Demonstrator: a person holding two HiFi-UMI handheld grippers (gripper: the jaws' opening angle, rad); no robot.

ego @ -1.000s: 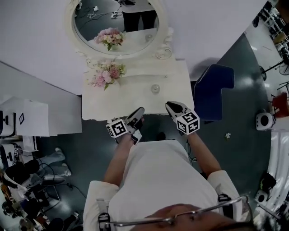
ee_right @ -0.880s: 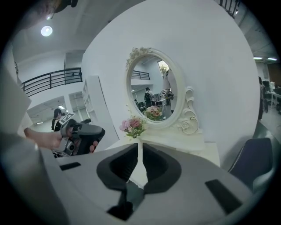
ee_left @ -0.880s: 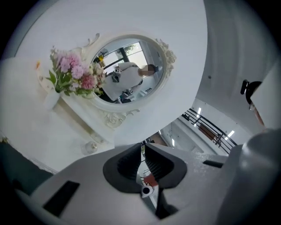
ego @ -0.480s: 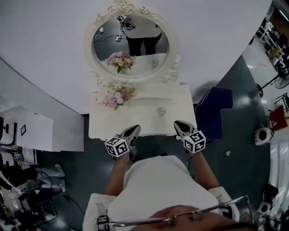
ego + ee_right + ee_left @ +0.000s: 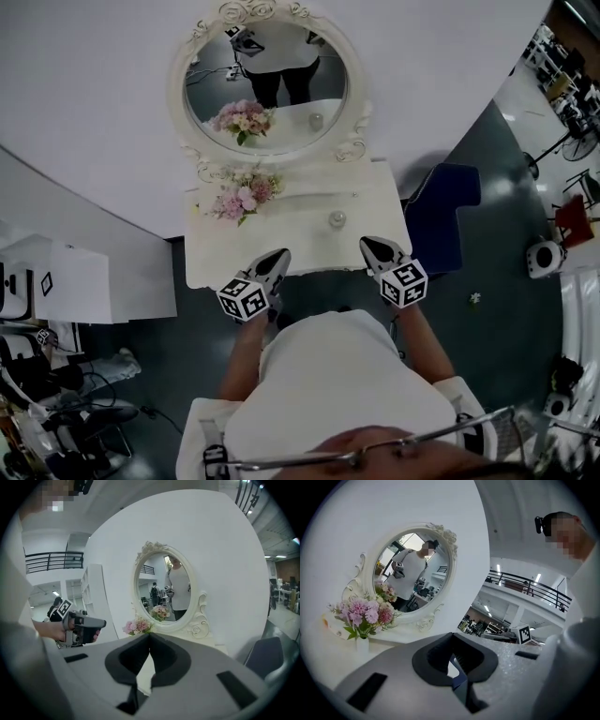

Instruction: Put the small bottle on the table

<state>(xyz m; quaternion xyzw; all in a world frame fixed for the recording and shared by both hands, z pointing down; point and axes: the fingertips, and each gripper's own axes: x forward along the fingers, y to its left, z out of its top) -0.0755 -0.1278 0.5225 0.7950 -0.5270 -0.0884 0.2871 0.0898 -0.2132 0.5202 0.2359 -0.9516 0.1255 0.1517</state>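
Note:
The small bottle (image 5: 337,219), a round clear glass one, stands on the white dressing table (image 5: 300,248), right of its middle and clear of both grippers. My left gripper (image 5: 278,256) is at the table's front edge, left of the bottle; in the left gripper view it (image 5: 451,654) is shut and empty. My right gripper (image 5: 366,245) hovers over the front edge, just in front of and right of the bottle. Its jaws (image 5: 149,637) have just closed the last bit, with nothing between them. Neither gripper view shows the bottle.
A vase of pink flowers (image 5: 240,198) stands at the table's back left, under the oval mirror (image 5: 265,80). A dark blue seat (image 5: 441,208) is right of the table, a white cabinet (image 5: 66,281) to its left. Cables and gear (image 5: 47,394) litter the floor at lower left.
Both grippers have risen a little at the table's front edge. The left one has rolled and shifted. The bottle has not moved on the table.

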